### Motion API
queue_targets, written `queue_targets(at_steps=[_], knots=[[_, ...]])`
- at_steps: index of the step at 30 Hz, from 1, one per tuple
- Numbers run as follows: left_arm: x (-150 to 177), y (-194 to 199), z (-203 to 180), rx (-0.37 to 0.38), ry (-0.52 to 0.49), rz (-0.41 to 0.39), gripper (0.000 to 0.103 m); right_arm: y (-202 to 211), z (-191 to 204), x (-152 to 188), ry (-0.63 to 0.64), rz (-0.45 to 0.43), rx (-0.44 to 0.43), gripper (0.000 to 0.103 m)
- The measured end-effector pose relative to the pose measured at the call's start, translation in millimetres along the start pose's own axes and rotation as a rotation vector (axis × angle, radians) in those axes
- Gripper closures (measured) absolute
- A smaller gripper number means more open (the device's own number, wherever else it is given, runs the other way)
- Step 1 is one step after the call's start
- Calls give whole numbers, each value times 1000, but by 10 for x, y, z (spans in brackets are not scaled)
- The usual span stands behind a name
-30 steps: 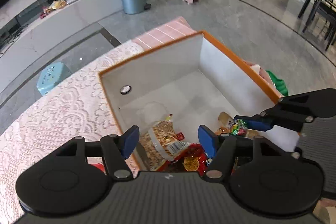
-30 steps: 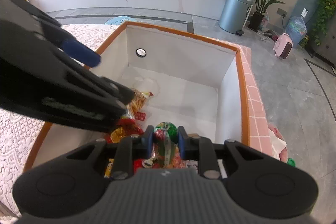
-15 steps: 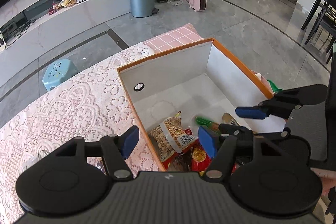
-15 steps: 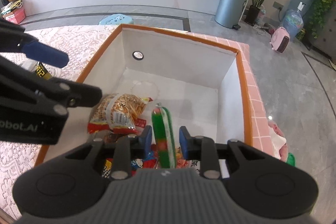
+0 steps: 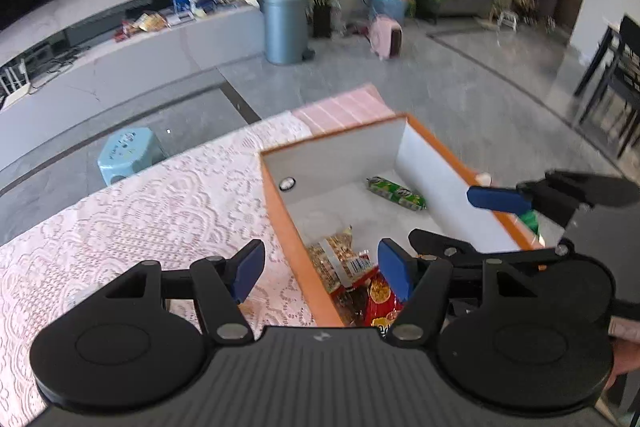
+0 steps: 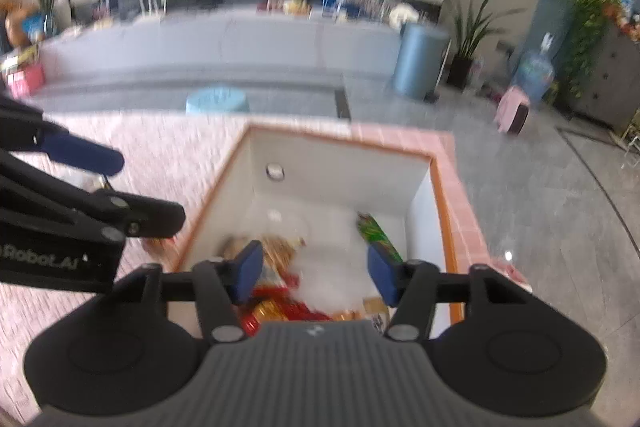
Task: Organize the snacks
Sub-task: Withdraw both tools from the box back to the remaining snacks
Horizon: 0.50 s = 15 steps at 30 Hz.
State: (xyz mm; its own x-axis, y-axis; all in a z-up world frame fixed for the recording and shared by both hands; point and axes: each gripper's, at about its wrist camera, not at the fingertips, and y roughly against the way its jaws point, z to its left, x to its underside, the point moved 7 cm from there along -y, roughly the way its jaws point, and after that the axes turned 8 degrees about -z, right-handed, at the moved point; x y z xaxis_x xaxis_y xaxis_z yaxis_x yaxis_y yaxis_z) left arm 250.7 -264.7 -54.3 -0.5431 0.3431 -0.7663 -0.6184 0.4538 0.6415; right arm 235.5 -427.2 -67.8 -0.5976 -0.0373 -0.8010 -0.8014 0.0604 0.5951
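Observation:
An orange-rimmed box [image 5: 292, 227] with white walls stands on the lace cloth. On its floor, by the far right wall, a green snack stick [image 5: 396, 193] lies free. A clear bag of golden snacks [image 5: 336, 259] and red packets [image 5: 380, 301] lie at the near end. My left gripper [image 5: 322, 271] hangs open above the box's near left rim, holding nothing. My right gripper [image 6: 315, 275] is above the near end of the box [image 6: 340, 137]. Its jaws are opening with nothing between them, and the green stick [image 6: 376, 233] lies beyond them. Each gripper also shows in the other's view: right gripper [image 5: 476, 223], left gripper [image 6: 132, 187].
A pink-white lace tablecloth [image 5: 152, 211] spreads left of the box. Past the table edge the grey floor holds a light blue stool [image 5: 128, 151], a grey-blue bin [image 5: 284, 27] and a pink heater [image 5: 386, 35]. Dark dining chairs [image 5: 612, 75] stand far right.
The right gripper let go of the green stick, which now lies on the box floor. Both grippers have lifted and drawn back from the box.

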Motion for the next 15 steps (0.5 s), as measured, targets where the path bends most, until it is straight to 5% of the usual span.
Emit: queue_targets(at_steps=[15], knots=[[261, 946, 537, -148, 141, -206, 27, 847, 655, 16, -163, -235, 13, 44]])
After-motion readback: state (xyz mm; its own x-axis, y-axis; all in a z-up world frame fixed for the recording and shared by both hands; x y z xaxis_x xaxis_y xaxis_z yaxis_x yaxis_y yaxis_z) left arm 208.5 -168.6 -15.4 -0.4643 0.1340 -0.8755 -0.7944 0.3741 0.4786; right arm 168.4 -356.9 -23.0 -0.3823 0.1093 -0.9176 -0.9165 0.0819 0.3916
